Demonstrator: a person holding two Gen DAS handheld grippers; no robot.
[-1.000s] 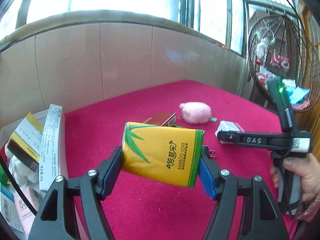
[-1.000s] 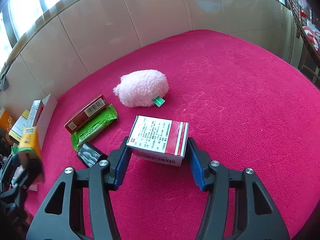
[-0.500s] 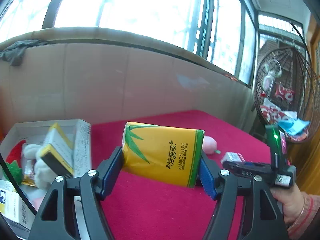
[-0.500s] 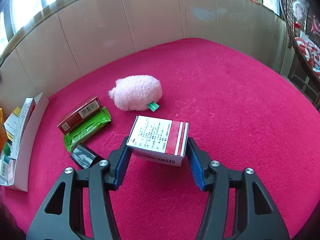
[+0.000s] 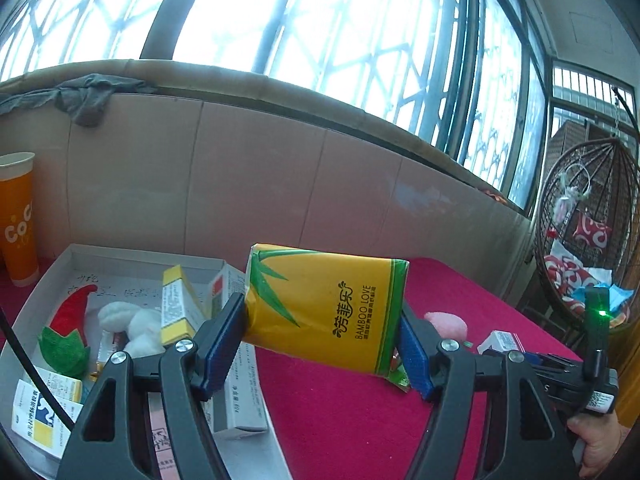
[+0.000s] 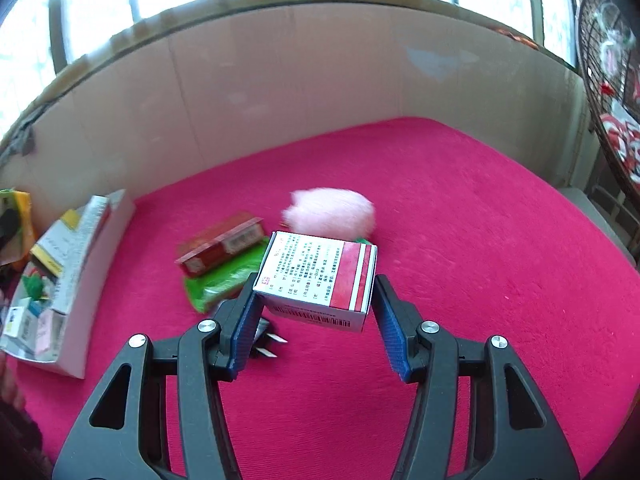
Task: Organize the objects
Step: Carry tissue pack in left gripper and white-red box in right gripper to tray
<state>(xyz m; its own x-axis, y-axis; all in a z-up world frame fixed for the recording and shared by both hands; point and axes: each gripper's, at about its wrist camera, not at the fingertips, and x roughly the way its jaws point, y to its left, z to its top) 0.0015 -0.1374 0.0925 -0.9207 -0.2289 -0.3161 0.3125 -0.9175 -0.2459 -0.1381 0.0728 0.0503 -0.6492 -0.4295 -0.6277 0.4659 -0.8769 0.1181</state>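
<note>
My left gripper (image 5: 320, 344) is shut on a yellow and green tissue pack (image 5: 324, 306) and holds it in the air beside the white cardboard box (image 5: 48, 280) at the left. My right gripper (image 6: 314, 320) is shut on a white and red medicine box (image 6: 316, 276) and holds it above the red cloth. That medicine box also shows in the left wrist view (image 5: 500, 342). The white box (image 6: 100, 236) lies at the left in the right wrist view.
On the red cloth (image 6: 460, 240) lie a pink plush (image 6: 330, 212), a red pack (image 6: 220, 248), a green wrapper (image 6: 222, 284) and a black plug (image 6: 266, 338). The white box holds several small cartons and plush toys (image 5: 132, 326). An orange cup (image 5: 16, 220) stands behind it.
My left gripper has swung left and up with the tissue pack, toward the white box. My right gripper has lifted the medicine box off the cloth and tilted up.
</note>
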